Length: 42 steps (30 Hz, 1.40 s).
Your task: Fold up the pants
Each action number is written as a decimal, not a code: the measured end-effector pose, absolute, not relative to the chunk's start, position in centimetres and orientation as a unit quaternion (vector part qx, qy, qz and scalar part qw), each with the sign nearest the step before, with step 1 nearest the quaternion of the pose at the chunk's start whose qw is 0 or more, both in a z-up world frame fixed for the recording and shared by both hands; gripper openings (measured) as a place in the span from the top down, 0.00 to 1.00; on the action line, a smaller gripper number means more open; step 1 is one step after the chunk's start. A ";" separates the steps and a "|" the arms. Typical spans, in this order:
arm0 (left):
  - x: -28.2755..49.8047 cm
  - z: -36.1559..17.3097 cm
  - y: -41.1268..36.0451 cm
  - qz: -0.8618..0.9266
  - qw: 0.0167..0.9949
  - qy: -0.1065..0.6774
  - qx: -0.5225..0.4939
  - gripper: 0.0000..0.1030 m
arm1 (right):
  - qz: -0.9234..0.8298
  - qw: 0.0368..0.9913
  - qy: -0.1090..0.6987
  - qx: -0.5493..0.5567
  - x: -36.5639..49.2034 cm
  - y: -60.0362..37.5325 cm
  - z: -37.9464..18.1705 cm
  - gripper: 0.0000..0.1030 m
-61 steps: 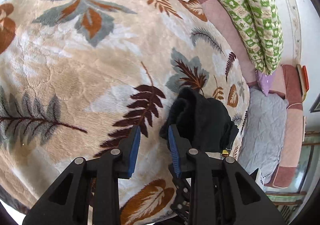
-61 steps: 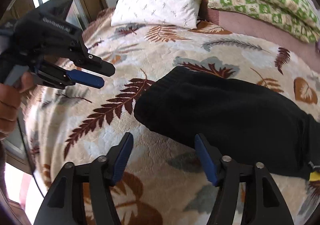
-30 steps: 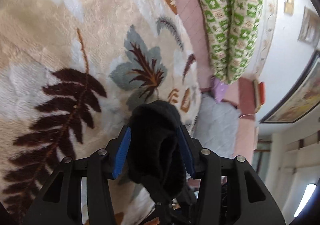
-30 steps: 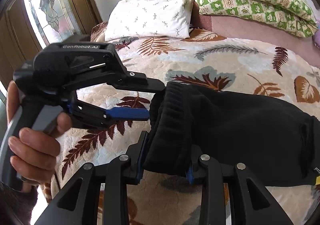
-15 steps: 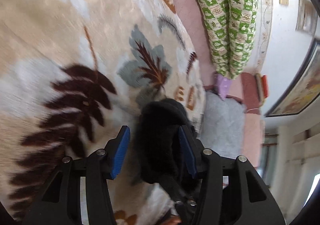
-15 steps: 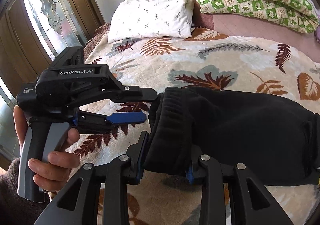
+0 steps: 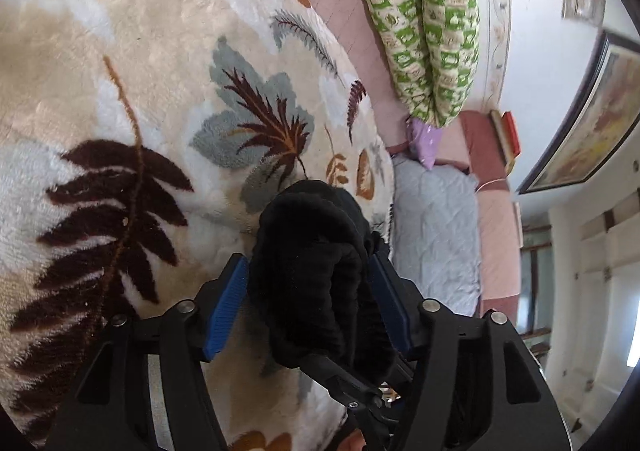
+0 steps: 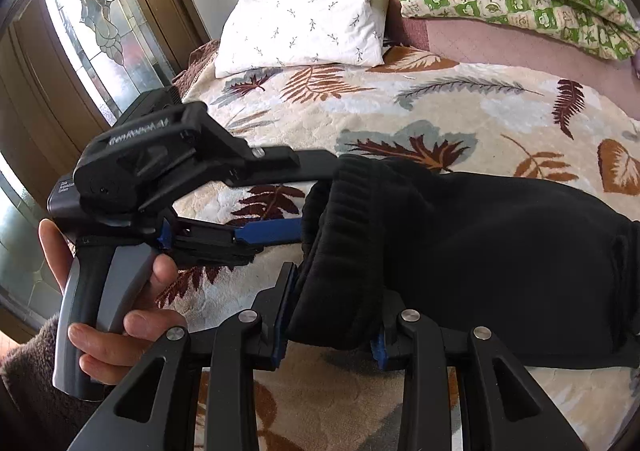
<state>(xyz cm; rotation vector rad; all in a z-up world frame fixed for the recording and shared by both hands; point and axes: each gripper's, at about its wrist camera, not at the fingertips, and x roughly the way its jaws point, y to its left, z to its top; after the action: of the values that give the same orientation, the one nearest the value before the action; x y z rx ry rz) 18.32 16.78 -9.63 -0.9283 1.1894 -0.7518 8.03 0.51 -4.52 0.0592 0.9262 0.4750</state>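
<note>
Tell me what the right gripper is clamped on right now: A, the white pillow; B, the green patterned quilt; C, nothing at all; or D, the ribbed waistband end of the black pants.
D: in the right wrist view the right gripper has its blue pads pressed on the bunched ribbed end of the black pants, which lie across the leaf-print blanket.

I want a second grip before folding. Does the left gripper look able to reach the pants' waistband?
Likely yes: the waistband lies between the left gripper's jaws, which have just been opening; nothing blocks it.
</note>
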 end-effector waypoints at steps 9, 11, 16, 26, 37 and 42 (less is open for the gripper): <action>19.0 -9.7 15.2 -0.305 0.661 0.562 -0.392 0.37 | 0.228 0.865 0.446 0.023 8.2 0.7 -4.8 0.69; 18.9 -10.1 15.5 -0.313 0.642 0.556 -0.426 0.71 | 0.229 0.865 0.445 0.024 8.2 0.6 -4.9 0.69; 17.8 -9.3 15.2 -0.288 0.640 0.556 -0.446 0.79 | 0.239 0.862 0.445 0.044 8.0 -0.3 -4.3 0.69; 16.8 -2.2 7.8 -0.282 0.662 0.548 -0.427 0.79 | 0.254 0.871 0.403 0.120 6.0 -6.1 -0.5 0.69; 18.7 -1.3 -11.9 -0.280 0.682 0.608 -0.295 0.79 | 0.205 0.859 0.372 0.285 5.4 -22.9 -1.2 0.68; 19.0 -2.6 -17.9 -0.278 0.686 0.626 -0.246 0.79 | 0.178 0.844 0.368 0.347 5.9 -29.5 -3.9 0.68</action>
<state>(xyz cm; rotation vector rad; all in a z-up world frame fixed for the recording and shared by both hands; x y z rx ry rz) 19.04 -17.91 -2.64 -0.5512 1.4017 -0.6235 5.86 -29.54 -3.89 0.7316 0.7777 0.3763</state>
